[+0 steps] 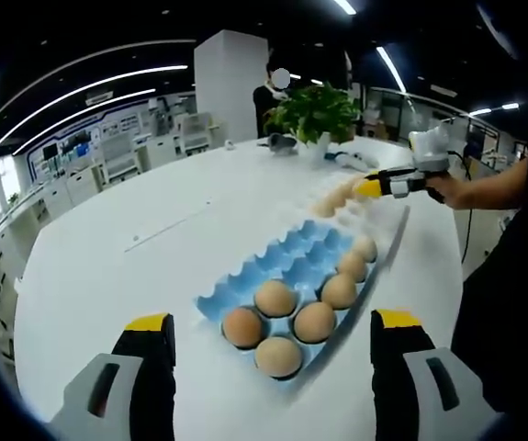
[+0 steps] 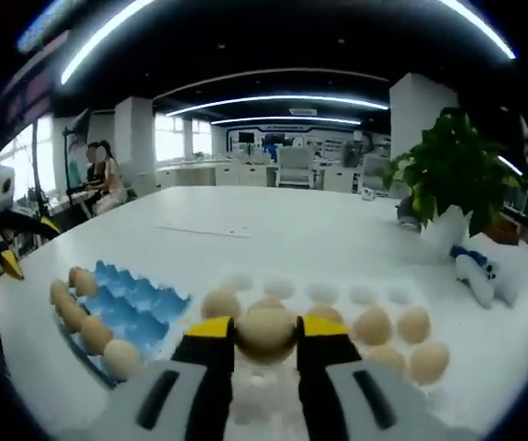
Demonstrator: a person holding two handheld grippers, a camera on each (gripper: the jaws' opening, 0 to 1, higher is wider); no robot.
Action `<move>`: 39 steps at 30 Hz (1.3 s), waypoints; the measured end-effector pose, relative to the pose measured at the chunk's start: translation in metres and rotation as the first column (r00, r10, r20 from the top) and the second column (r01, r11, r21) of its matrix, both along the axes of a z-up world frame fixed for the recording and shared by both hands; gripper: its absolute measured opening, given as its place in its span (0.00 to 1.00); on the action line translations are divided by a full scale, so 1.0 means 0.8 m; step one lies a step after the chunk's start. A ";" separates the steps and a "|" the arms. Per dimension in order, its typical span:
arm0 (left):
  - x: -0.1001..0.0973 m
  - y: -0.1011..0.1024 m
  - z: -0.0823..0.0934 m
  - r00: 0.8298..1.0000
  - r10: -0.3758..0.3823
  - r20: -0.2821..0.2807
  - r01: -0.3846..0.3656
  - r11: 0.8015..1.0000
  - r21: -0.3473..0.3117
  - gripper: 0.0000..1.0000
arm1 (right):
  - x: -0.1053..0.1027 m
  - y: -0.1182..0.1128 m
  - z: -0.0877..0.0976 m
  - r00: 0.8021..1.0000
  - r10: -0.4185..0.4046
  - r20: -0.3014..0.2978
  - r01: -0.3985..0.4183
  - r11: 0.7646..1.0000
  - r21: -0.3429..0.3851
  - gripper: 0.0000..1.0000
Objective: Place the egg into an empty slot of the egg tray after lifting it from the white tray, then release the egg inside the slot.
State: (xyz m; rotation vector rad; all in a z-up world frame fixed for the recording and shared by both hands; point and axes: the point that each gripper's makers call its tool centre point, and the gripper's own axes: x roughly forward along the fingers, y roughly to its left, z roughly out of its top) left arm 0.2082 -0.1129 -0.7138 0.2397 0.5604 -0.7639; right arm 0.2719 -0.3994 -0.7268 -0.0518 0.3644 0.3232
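My right gripper (image 2: 265, 333) is shut on a tan egg (image 2: 265, 331), just over the white tray (image 2: 323, 292), which holds several more eggs. I cannot tell whether the egg is clear of its cup. The blue egg tray (image 2: 144, 303) lies to the left, with eggs along its near edge and empty slots beyond. In the left gripper view the blue egg tray (image 1: 291, 253) sits straight ahead, several eggs filling its near end. My left gripper (image 1: 273, 322) is open above the table in front of it. Farther off, the right gripper (image 1: 366, 188) reaches over the white tray (image 1: 390, 230).
A potted plant (image 1: 315, 112) (image 2: 452, 179) stands at the table's far side beside a small blue-and-white object (image 2: 475, 271). The person's forearm (image 1: 484, 188) comes in from the right. People stand in the background. Bare white tabletop (image 1: 135, 239) spreads to the left of the trays.
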 end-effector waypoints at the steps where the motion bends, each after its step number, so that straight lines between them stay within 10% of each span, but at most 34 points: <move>1: 0.000 0.000 0.000 1.000 0.000 0.000 0.000 1.000 0.000 0.88 | 0.000 0.008 0.000 1.000 0.014 -0.004 -0.014 1.000 0.006 0.25; 39: 0.002 -0.001 0.002 1.000 -0.010 0.005 0.010 1.000 0.007 0.89 | -0.011 0.228 -0.014 0.900 0.434 -0.047 -0.430 0.900 0.077 0.26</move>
